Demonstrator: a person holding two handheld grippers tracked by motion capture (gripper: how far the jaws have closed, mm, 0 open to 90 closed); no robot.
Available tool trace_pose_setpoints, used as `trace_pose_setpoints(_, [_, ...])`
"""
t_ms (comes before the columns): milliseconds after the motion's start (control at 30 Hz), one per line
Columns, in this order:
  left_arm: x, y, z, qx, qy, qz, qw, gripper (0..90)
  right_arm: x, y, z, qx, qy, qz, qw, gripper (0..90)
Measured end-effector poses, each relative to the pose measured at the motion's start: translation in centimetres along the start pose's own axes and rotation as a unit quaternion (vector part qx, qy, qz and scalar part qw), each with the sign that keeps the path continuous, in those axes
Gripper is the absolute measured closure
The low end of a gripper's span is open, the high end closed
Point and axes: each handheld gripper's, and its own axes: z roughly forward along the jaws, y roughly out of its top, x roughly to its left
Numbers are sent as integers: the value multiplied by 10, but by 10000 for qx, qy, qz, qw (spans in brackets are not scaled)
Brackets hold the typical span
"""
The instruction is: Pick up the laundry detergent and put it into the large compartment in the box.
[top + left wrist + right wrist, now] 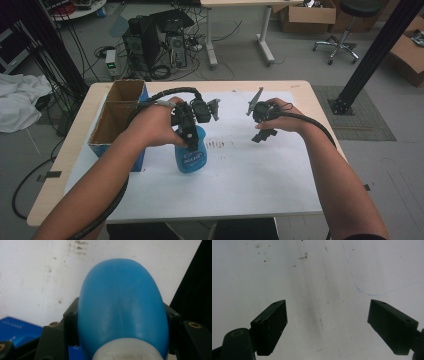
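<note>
Partly hidden by left tongs [192, 142] pinching it, blue bottle [192, 156] stands on white sheet [250, 170]; right tongs [327, 327] spread, w/ nothing between.

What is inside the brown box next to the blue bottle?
The cardboard box has two open compartments, and the parts you can see look empty, just brown walls. Its near part is covered by the person's left hand, which grips the blue bottle with the left gripper.

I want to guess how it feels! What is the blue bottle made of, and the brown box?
The blue bottle looks like smooth plastic: slightly shiny, with a faint moulded seam. The brown box looks like cardboard: dull tan walls, thin edges.
</note>
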Motion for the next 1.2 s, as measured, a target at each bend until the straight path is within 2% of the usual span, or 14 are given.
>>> trace_pose_setpoints(67, [0,-1,-3,5,7,-57,10000,377,1,0,0,-14,-8,-13,10000,161])
trace_pose_setpoints(100, [1,-2,-9,29,26,-180,9998,377,1,1,-1,-17,-3,-23,10000,161])
trace_pose_setpoints(300, [4,-6,-37,116,58,-584,9982,376,3,0,-4,-50,-22,-35,10000,161])
trace_pose_setpoints(433, [9,-9,-59,84,16,-909,9958,376,4,0,-5,-36,-26,-42,10000,161])
trace_pose_setpoints(467, [9,-9,-59,84,16,-909,9958,376,4,0,-5,-36,-26,-42,10000,161])
trace_pose_setpoints(500, [11,-10,-69,70,-18,-1035,9946,376,5,1,-5,-60,-14,-52,10000,161])
trace_pose_setpoints(700, [17,-11,-92,78,-36,-1352,9908,376,9,5,-4,-71,-10,-108,9999,161])
trace_pose_setpoints(800, [20,-12,-99,72,-24,-1439,9896,376,9,5,-4,-60,-9,-119,9999,161])
trace_pose_setpoints(900, [28,-16,-113,24,-46,-1685,9857,377,10,5,-6,-79,-8,-130,9999,161])
trace_pose_setpoints(1033, [39,-23,-126,-8,-96,-2058,9786,376,10,5,-8,-117,-14,-119,9999,161])
trace_pose_setpoints(1067, [39,-23,-126,-8,-96,-2058,9786,376,10,5,-8,-117,-14,-119,9999,161])
trace_pose_setpoints(1100, [44,-26,-132,38,-81,-2204,9754,377,10,4,-8,-112,-13,-107,9999,161])
trace_pose_setpoints(1200, [51,-31,-140,45,-49,-2438,9698,377,10,5,-8,-107,-4,-136,9999,161])
